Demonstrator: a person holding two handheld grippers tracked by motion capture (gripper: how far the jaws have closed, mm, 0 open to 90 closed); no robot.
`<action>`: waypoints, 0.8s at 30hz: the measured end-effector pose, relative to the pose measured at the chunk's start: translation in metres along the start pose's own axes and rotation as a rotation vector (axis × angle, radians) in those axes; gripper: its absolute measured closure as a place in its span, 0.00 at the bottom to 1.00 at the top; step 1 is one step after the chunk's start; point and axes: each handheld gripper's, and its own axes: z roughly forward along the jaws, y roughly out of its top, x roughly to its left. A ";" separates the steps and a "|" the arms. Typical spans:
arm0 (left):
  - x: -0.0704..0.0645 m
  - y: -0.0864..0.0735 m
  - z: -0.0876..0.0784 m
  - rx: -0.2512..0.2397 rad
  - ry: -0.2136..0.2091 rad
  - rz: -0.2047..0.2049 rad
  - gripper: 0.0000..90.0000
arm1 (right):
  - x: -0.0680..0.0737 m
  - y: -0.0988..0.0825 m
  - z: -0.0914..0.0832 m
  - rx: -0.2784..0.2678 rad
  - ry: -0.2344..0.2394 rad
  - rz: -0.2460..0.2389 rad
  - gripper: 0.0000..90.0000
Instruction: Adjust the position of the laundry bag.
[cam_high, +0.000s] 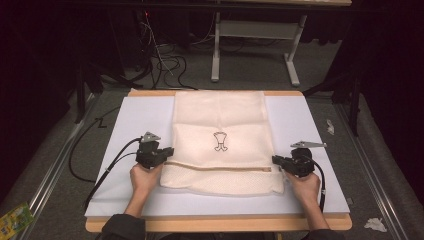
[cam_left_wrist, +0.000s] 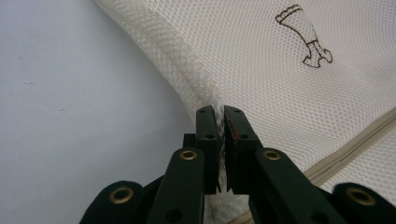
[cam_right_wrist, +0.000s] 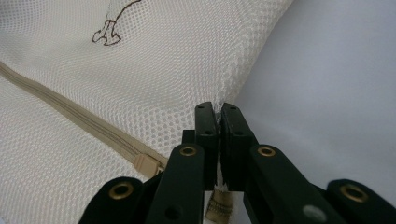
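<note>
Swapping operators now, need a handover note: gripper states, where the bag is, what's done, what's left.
Left gripper: shut on the left side edge of the mesh laundry bag, near the zipper.
Right gripper: shut on the right side edge, beside the zipper pull.
Bag: lies flat along the middle of the white board, printed mark facing up, zipper closed as far as I can see, near end towards the person.
Done: both side edges gripped.
Left: judging by the two grips, probably lift and fold or move the bag; nothing folded yet.

bare table (cam_high: 135, 120) flanking mesh bag (cam_high: 220, 120)
</note>
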 end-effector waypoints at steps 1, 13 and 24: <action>-0.001 0.000 0.001 -0.001 0.001 -0.005 0.95 | 0.000 0.000 0.000 0.000 0.000 0.000 0.98; -0.004 -0.002 0.006 0.013 0.026 0.020 0.93 | -0.004 -0.001 0.000 0.013 -0.008 0.018 0.98; -0.003 -0.003 0.005 0.017 0.028 0.031 0.93 | -0.003 -0.002 0.001 0.017 -0.019 0.011 0.97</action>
